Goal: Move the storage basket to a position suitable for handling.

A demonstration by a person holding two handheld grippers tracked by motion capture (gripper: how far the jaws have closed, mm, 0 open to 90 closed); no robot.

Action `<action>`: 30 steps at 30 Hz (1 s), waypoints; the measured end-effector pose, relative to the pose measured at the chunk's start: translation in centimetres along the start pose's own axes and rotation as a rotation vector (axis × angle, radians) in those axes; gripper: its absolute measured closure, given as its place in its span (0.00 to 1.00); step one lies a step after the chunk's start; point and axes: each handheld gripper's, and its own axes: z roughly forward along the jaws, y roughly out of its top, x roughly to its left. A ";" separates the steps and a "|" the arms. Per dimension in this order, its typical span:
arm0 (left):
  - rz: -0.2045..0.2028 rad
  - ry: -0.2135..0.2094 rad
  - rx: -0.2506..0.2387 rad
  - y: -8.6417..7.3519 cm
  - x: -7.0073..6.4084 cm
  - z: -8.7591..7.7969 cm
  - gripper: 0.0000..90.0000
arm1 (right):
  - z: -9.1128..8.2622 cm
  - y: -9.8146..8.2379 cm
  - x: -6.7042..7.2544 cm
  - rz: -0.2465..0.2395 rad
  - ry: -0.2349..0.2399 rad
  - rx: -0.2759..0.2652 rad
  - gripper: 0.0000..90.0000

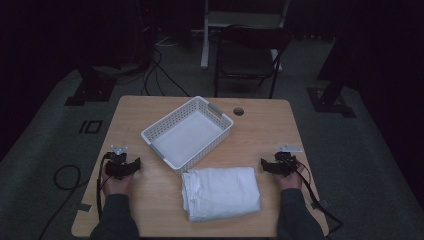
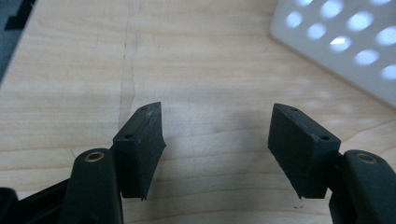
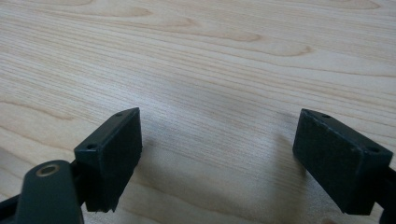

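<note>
A folded white cloth (image 1: 220,192) lies on the wooden table (image 1: 260,130) near its front edge. Behind it and slightly left, a white perforated basket (image 1: 188,132) sits at an angle, with nothing in it. My left gripper (image 1: 131,167) rests on the table to the left of the cloth, open with nothing between its jaws; in the left gripper view (image 2: 217,135) a corner of the basket (image 2: 341,42) shows at the upper right. On the cloth's right side my right gripper (image 1: 265,166) is open over bare wood, as the right gripper view (image 3: 219,149) confirms.
A round cable hole (image 1: 238,111) is set in the table behind the basket. A dark folding chair (image 1: 248,55) stands beyond the far edge. Cables (image 1: 65,177) trail off both front corners onto the grey floor.
</note>
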 end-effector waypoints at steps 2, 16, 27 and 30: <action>0.005 -0.003 -0.021 0.1 -0.2 -0.4 0.39 | 0.0 0.0 0.0 -0.001 0.000 0.000 0.17; -0.005 -0.089 -0.103 1.1 -1.9 -2.6 0.36 | 0.0 0.0 0.0 -0.001 -0.001 -0.001 0.17; 0.027 -0.170 -0.138 2.5 -4.5 -4.0 0.35 | 0.0 0.0 0.0 0.000 -0.003 -0.001 0.17; 0.036 -0.187 -0.151 3.0 -5.3 -4.4 0.34 | 0.0 0.0 0.0 0.000 -0.003 -0.001 0.17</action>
